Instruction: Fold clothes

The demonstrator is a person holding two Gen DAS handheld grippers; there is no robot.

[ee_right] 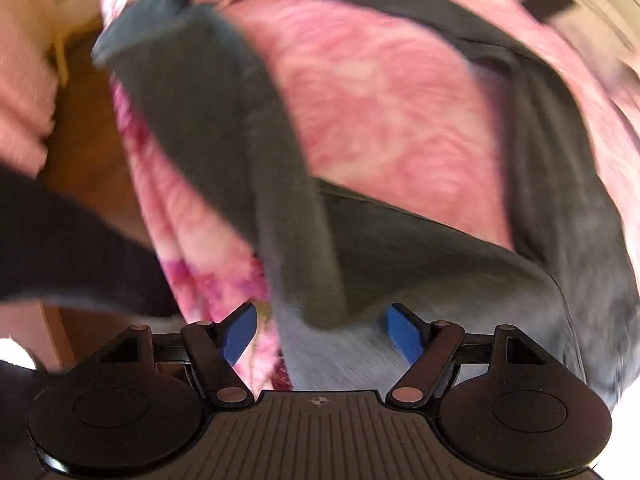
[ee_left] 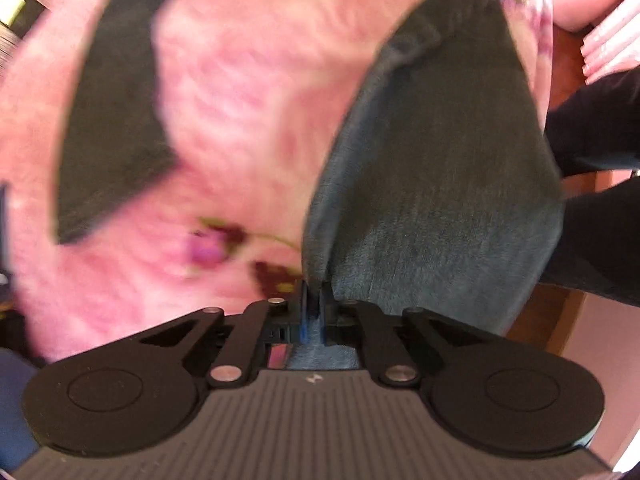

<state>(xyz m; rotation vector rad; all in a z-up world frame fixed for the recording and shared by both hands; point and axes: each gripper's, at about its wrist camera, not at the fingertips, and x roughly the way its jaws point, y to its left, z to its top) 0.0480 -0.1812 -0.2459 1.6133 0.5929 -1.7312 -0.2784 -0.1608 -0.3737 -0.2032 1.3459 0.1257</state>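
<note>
- The left tool [ee_left: 314, 300] points down, clenched on a fold of a grey garment [ee_left: 432, 184]; the cloth rises from between its blue pads and drapes away over a pink floral blanket [ee_left: 240, 100].
- The garment looks like grey jeans, with a seam showing; both views are blurred, so I cannot be sure.
- The right tool [ee_right: 320, 330] is released, its blue fingers [ee_right: 402, 332] spread wide above the same grey garment [ee_right: 420, 248], and nothing is pinched between them.
- The garment lies across the middle of the pink blanket [ee_right: 380, 120], one leg running toward the blanket's edge.
- Beside that edge, brown wood [ee_right: 88, 128] shows, and a black sleeve [ee_right: 72, 248] reaches in.
</note>
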